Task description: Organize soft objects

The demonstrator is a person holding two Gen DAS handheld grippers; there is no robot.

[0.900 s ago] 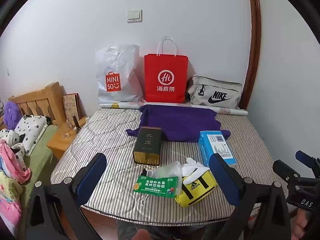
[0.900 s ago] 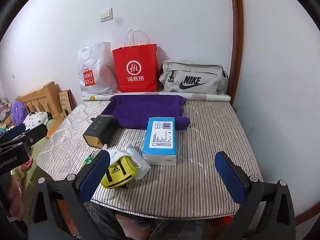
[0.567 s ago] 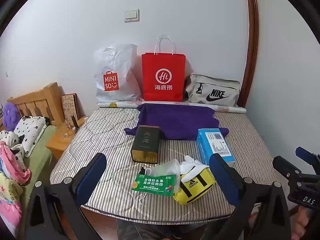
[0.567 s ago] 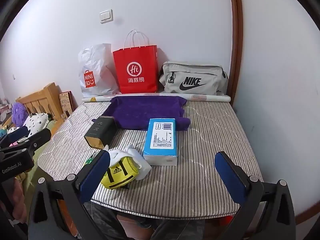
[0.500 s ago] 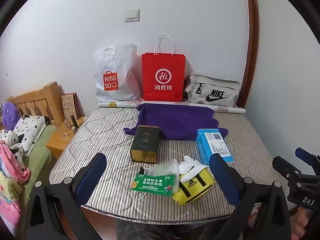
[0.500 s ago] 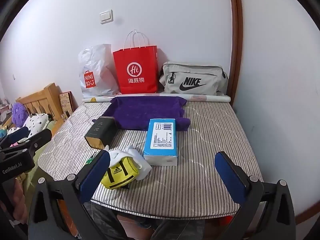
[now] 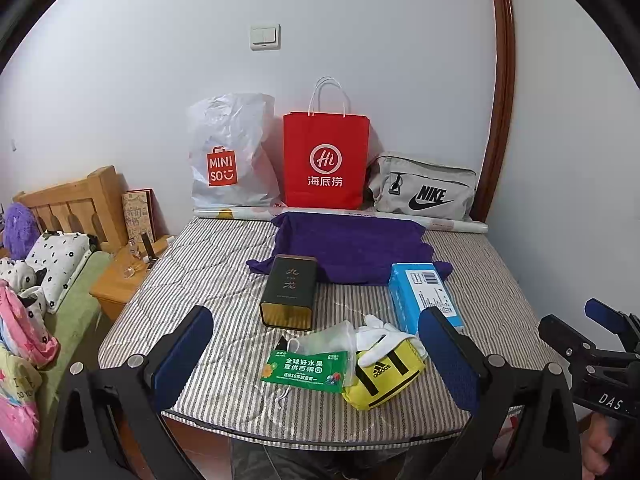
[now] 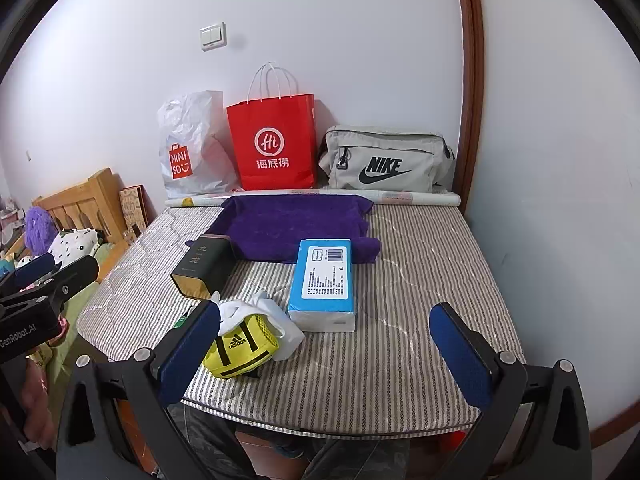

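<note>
On the striped mattress [image 7: 208, 272] [image 8: 420, 264] lie a purple towel [image 7: 352, 246] [image 8: 292, 222], a dark tea tin [image 7: 289, 291] [image 8: 202, 266], a blue tissue pack [image 7: 424, 294] [image 8: 324, 280], a green packet [image 7: 306, 366], a clear plastic bag [image 7: 332, 340], a white glove [image 7: 380, 334] [image 8: 264, 310] and a yellow Adidas pouch [image 7: 382, 374] [image 8: 242, 346]. My left gripper [image 7: 316, 360] hovers open over the near edge, around the packet and pouch without touching. My right gripper [image 8: 324, 356] is open, in front of the tissue pack, nothing between its pads.
Against the back wall stand a white Miniso bag [image 7: 230, 156], a red paper bag [image 7: 326, 160] and a grey Nike bag [image 7: 424, 192], with a paper roll [image 7: 452, 222] before them. A wooden bedside table [image 7: 120, 280] and a bed with pillows [image 7: 52, 260] lie left.
Both grippers stay open and nearly still. The left wrist view has shifted slightly, so the items sit a little further left in it.
</note>
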